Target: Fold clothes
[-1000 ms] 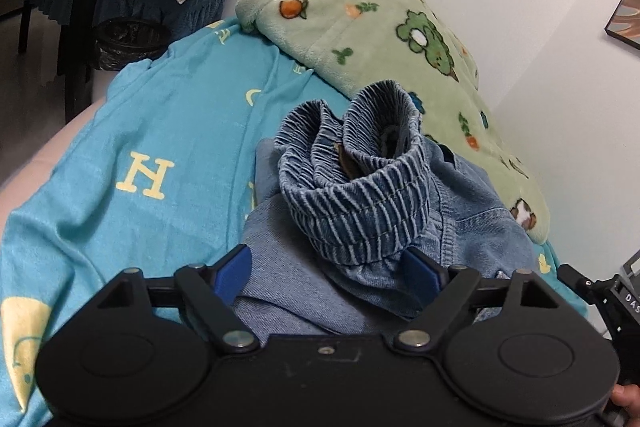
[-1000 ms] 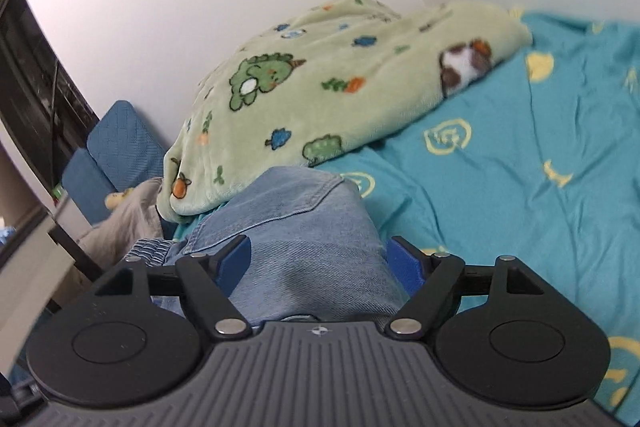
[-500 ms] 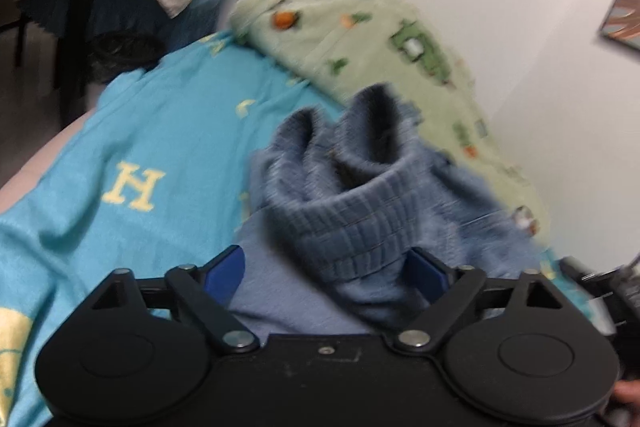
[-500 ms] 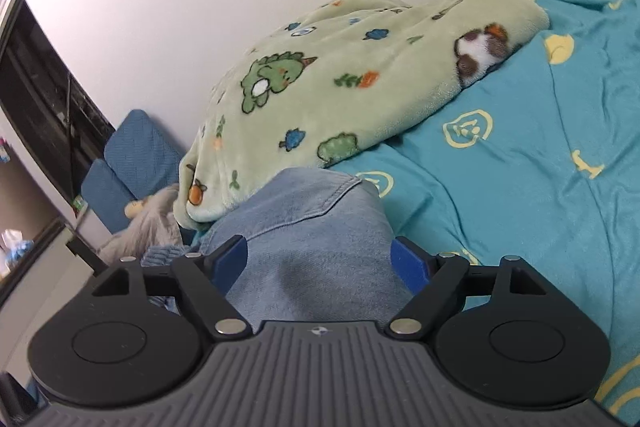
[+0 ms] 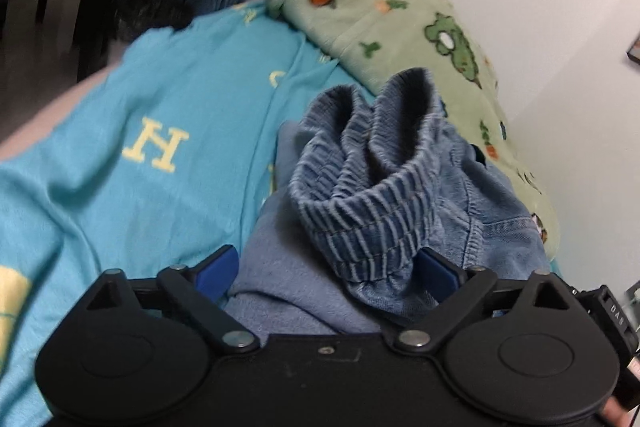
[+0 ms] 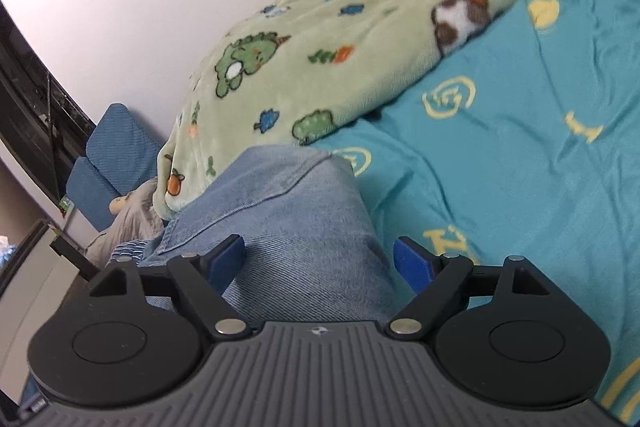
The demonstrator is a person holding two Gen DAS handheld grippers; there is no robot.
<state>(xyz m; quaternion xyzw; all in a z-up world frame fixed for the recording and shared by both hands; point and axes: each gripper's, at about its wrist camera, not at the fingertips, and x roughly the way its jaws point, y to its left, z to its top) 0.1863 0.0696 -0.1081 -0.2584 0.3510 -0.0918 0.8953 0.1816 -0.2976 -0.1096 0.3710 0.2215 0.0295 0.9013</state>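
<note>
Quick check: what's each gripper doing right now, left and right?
Left gripper: open, straddling the blue denim garment's ribbed waistband.
Right gripper: open, denim between its fingers.

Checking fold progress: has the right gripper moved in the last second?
Yes. The right gripper has drawn back a little: the green blanket sits higher in its view.

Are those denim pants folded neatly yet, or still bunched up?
Still bunched up. The denim pants sit in a heap on the blue bedsheet, with the ribbed elastic waistband curled upward and gaping open.
</note>
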